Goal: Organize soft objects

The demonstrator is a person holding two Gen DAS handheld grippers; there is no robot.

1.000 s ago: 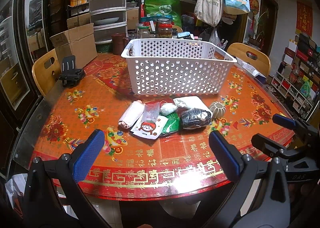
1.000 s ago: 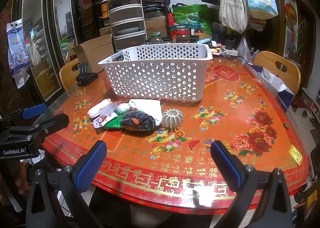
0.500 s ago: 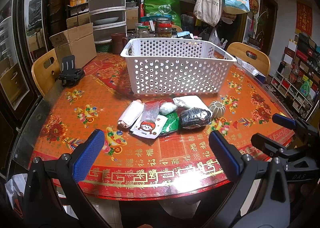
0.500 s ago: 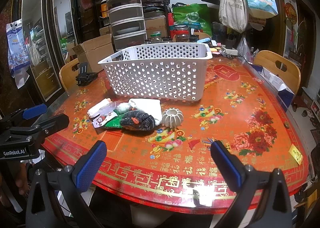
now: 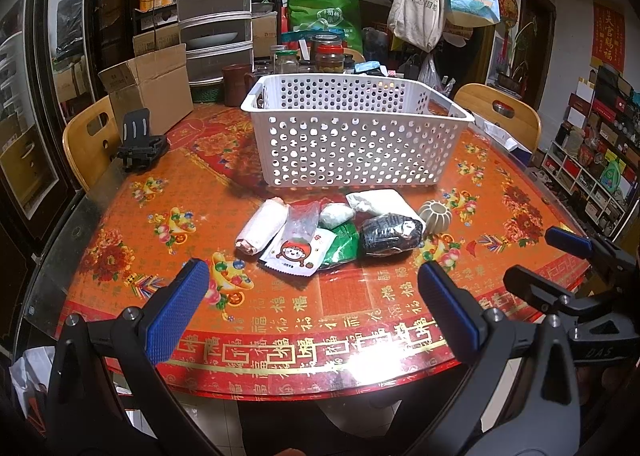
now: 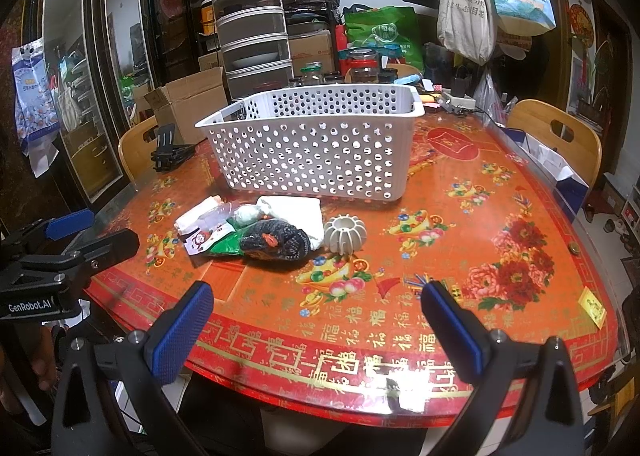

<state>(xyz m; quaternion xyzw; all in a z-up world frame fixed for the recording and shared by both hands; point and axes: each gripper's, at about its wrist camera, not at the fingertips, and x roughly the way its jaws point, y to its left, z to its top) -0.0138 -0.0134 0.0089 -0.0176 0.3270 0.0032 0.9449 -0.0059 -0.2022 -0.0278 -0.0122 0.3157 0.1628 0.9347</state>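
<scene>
A pile of soft things lies in front of a white perforated basket (image 5: 352, 136) (image 6: 316, 144): a white roll (image 5: 262, 230), a snack packet with a cartoon face (image 5: 298, 252) (image 6: 202, 238), a clear bag (image 5: 304, 222), a green packet (image 5: 344, 244), a white pouch (image 5: 380, 202) (image 6: 296, 212) and a dark knitted bundle (image 5: 390, 234) (image 6: 276, 242). My left gripper (image 5: 312, 312) is open and empty near the table's front edge. My right gripper (image 6: 316, 330) is open and empty, to the right of the pile.
A ribbed white round holder (image 5: 436, 216) (image 6: 345, 234) sits right of the pile. A black phone stand (image 5: 140, 144), a cardboard box (image 5: 152, 88) and jars (image 5: 328, 56) stand at the back. Wooden chairs (image 5: 90, 140) (image 6: 556, 140) flank the round red table (image 5: 280, 316).
</scene>
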